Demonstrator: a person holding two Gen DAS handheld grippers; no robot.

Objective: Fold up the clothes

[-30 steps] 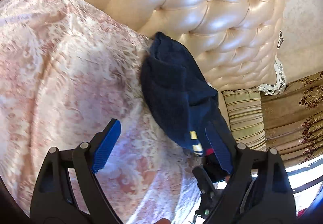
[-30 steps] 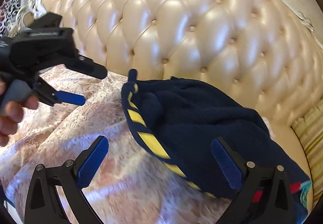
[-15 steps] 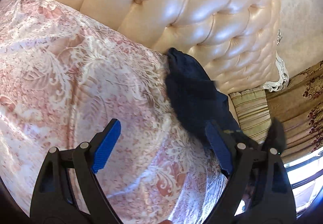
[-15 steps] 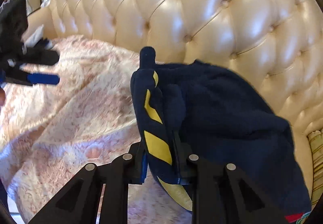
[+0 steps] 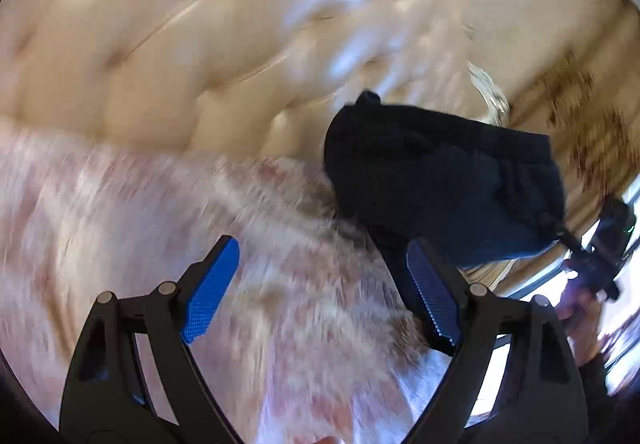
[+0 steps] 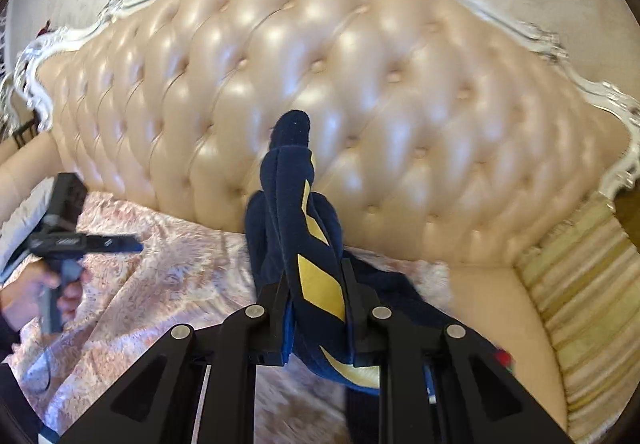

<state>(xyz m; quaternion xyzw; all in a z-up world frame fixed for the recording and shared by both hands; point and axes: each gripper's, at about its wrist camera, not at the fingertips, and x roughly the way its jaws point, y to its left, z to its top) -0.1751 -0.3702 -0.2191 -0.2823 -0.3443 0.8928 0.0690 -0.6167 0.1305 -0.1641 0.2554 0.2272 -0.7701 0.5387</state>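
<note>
My left hand-held gripper (image 5: 320, 288) is spread wide, its blue-padded fingers (image 5: 210, 290) well apart with nothing between them, hanging over the pink patterned bedspread (image 5: 120, 228). Most of this is motion-blurred. Ahead and to the right I see the dark navy garment (image 5: 440, 180) bunched up, its lower edge meeting the bedspread, the cream tufted headboard (image 5: 180, 44) behind it. At the far right edge, the right hand-held gripper (image 5: 608, 244) shows, with a hand (image 5: 580, 308) just below; I cannot tell its jaws from here.

Motion-blurred bedspread (image 5: 140, 204) and headboard (image 5: 200, 24) in left-wrist view
</note>
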